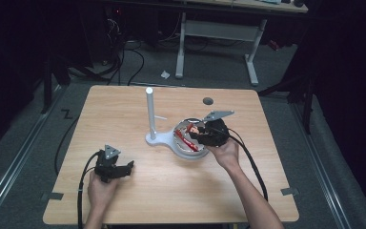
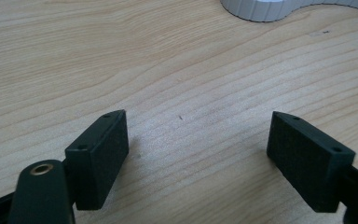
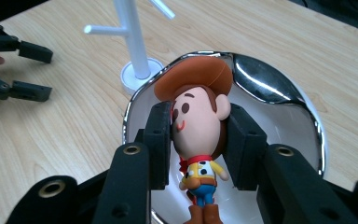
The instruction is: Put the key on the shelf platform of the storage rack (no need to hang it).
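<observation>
Your right hand-held gripper [image 3: 198,135] pinches the cowboy toy [image 3: 199,140] by its head over the bowl [image 3: 279,93]; your left hand-held gripper [image 2: 198,154] rests spread on the tabletop [image 2: 168,70].

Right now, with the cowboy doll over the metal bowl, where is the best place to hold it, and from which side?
Hold the cowboy doll by its big round head, from the two sides, below the hat brim. The head is its widest part; body and legs are thin. The right claw grips it this way, doll upright over the bowl.
</observation>
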Available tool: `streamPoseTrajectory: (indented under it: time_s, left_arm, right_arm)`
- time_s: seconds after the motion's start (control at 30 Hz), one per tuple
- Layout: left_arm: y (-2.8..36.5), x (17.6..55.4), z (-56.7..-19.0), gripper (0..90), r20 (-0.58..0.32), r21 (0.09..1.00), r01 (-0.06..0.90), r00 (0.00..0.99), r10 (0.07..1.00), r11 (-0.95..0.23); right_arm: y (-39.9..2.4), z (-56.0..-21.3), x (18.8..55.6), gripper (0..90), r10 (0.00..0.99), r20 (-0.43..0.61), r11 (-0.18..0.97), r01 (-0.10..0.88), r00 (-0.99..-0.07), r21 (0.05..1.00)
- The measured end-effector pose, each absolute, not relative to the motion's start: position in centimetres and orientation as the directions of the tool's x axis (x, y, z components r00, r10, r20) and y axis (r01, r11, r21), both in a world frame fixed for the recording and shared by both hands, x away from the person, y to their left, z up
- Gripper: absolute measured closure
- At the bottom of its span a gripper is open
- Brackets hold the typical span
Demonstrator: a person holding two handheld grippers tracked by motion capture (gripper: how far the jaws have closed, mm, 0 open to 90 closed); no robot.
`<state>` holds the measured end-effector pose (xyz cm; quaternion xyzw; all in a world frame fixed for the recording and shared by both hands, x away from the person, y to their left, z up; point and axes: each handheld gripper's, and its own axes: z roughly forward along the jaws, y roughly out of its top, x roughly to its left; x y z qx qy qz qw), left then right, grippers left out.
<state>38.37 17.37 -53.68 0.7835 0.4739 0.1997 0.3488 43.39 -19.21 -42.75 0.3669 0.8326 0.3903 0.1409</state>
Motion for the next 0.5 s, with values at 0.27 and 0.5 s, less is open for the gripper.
streamPoseTrajectory:
  time_s: [0.27,0.5]
  left_arm:
    - [17.4,38.4,-53.7,21.1,-0.018,0.736,0.603,0.471,0.882,-0.307]
    - [17.4,38.4,-53.7,21.1,-0.018,0.736,0.603,0.471,0.882,-0.307]
  right_arm:
    - [-18.6,-44.2,44.3,65.3,0.742,0.034,0.447,0.533,-0.669,0.718]
    - [-18.5,-44.5,44.5,64.2,0.754,0.021,0.453,0.544,-0.656,0.707]
